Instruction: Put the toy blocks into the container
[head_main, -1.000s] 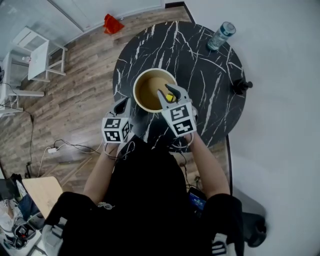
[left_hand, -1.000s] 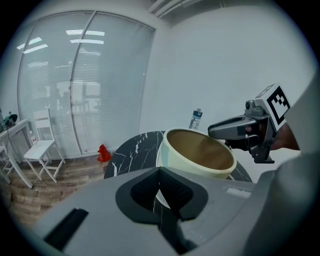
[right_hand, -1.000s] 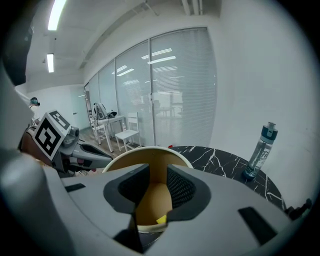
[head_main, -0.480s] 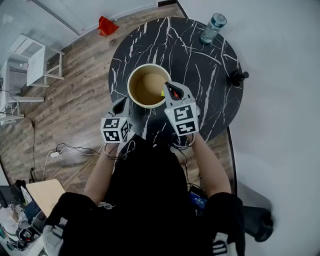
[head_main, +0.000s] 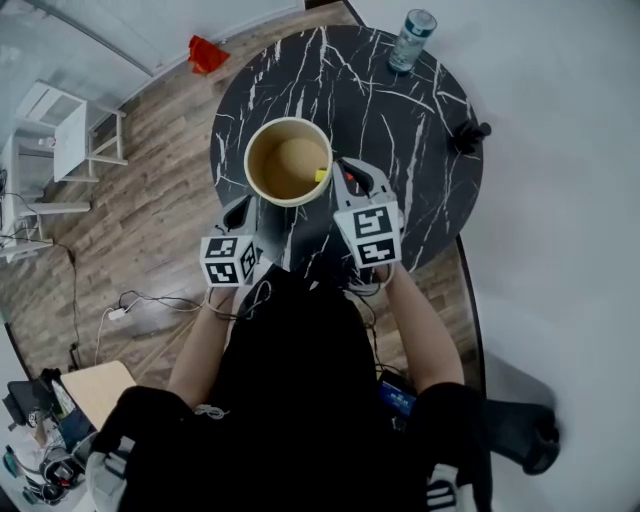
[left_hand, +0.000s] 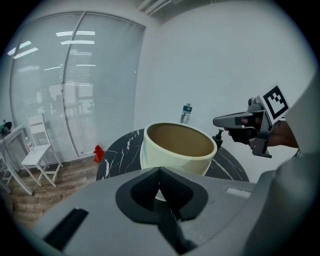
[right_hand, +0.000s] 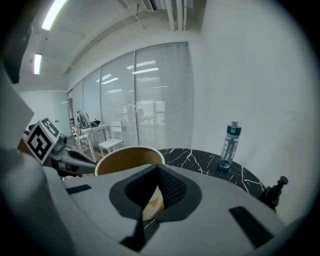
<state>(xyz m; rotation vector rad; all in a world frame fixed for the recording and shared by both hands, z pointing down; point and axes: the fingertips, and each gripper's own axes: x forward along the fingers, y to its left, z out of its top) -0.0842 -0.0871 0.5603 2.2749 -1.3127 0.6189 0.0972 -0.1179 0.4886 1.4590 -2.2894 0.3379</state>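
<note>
just beside the container (head_main: 250, 150), the right gripper (head_main: 346, 172) is pressed together and empty, like the left gripper (head_main: 240, 210). a yellow block (head_main: 320, 175) seems to lie inside by the near wall; a careless swing could tip the container.

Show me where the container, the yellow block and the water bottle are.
container (head_main: 248, 166), head view, left side of its rim.
yellow block (head_main: 321, 175), head view, its middle.
water bottle (head_main: 410, 42), head view, middle of its body.
</note>
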